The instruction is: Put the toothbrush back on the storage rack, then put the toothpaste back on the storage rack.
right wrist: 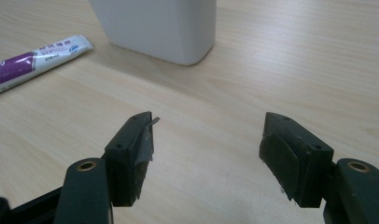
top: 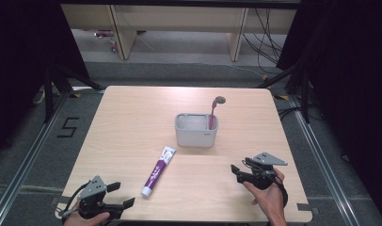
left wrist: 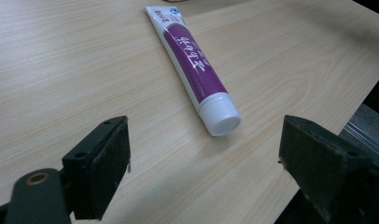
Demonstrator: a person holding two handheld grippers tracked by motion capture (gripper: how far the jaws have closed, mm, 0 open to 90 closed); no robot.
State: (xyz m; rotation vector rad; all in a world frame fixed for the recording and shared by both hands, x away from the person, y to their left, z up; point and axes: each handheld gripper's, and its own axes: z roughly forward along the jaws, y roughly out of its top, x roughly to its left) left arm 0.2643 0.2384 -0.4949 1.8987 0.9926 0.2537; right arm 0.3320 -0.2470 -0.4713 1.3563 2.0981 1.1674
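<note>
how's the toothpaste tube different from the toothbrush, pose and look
The toothpaste tube lies flat on the bare table; the toothbrush stands in the grey holder, leaning slightly. The tube is broad, white and purple with a white cap; the brush is thin and pink. Neither is touched by a gripper.

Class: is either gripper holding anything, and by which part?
Nothing is held. The left gripper and right gripper stand open; the toothpaste tube lies free.

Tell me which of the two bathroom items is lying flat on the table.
The purple toothpaste tube lies flat on the table; the pink toothbrush stands upright in the grey holder.
</note>
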